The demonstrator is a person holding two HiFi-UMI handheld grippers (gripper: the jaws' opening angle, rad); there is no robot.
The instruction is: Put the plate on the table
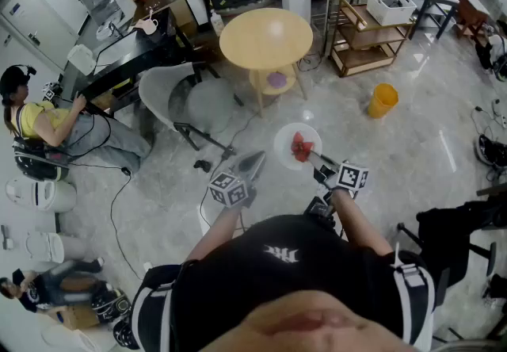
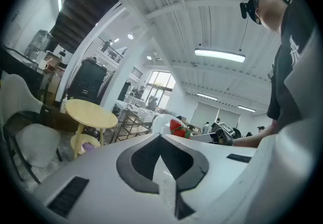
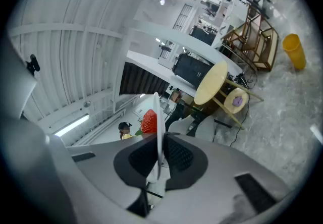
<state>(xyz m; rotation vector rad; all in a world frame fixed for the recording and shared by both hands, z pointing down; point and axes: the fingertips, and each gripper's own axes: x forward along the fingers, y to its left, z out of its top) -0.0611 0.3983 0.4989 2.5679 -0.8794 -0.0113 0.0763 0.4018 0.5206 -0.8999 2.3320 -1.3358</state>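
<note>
My right gripper (image 1: 316, 158) is shut on the rim of a white plate (image 1: 298, 145) that carries a red strawberry (image 1: 300, 147), held over the floor. In the right gripper view the plate (image 3: 157, 127) runs edge-on between the jaws, with the strawberry (image 3: 149, 121) on its left face. The round yellow table (image 1: 265, 37) stands further ahead, apart from the plate; it also shows in the right gripper view (image 3: 211, 82). My left gripper (image 1: 252, 162) hovers left of the plate, its jaws shut with nothing between them (image 2: 161, 141). From its view the plate (image 2: 162, 122) is to the right.
A grey chair (image 1: 190, 103) stands left of the table, and a purple thing (image 1: 276, 79) lies on the table's lower shelf. A yellow bin (image 1: 382, 100) and a wooden shelf cart (image 1: 366, 33) are at the right. A seated person (image 1: 47, 116) and floor cables are at the left.
</note>
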